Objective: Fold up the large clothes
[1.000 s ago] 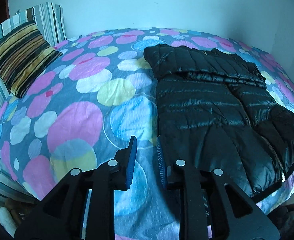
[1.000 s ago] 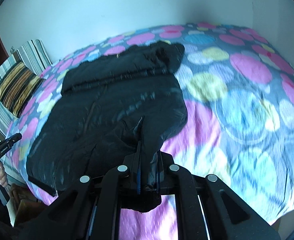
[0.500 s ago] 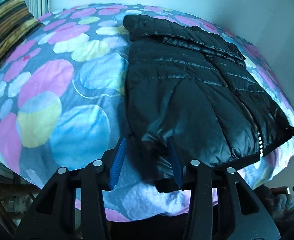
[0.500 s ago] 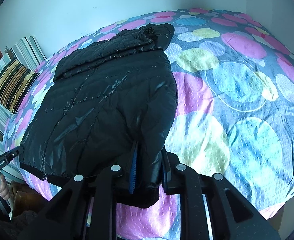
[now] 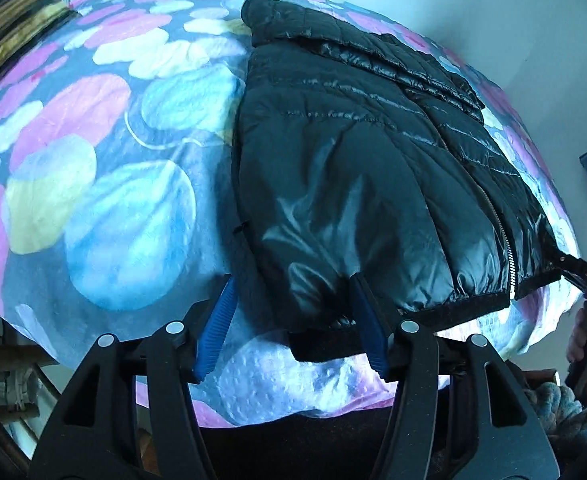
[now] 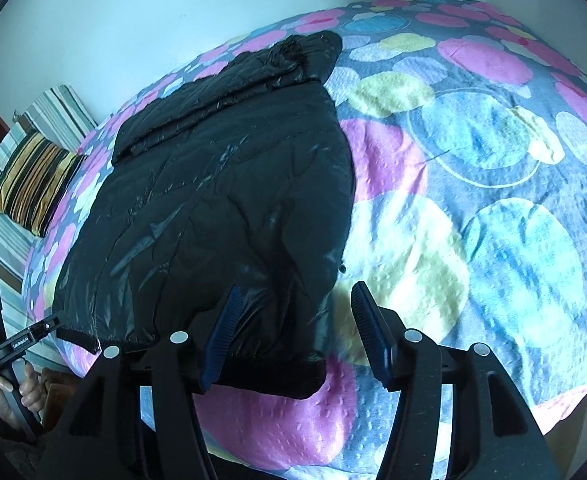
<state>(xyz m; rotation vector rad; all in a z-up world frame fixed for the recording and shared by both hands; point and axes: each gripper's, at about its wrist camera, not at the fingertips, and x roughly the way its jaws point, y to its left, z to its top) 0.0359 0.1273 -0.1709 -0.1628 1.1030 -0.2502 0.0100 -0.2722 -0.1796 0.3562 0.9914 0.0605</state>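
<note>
Black puffer jacket [image 5: 357, 168] lies flat on a bedspread [image 5: 105, 184] patterned with pink, blue and yellow circles, its hood end toward the far wall and its hem at the near edge of the bed, the zipper running down one front edge. Left gripper [image 5: 293, 324] has its jaws spread wide with the blue pads [image 5: 218, 322] well apart — a sleeve cuff and the hem of the jacket sit between them, but neither pad presses on the cloth. Right gripper [image 6: 293, 328] is likewise spread wide; its left pad rests against the jacket's hem corner, while the other pad stands over bare bedspread, so nothing is clamped. In the right wrist view a hand [image 6: 13, 392] holds the handle of the other gripper beside the bed's corner. Beyond the jacket, a striped cushion [image 6: 33, 184] in yellow, black and brown rests against a grey-striped pillow [image 6: 57, 110] at the head of the bed — a plain pale wall [image 6: 173, 12] rises behind it all.
</note>
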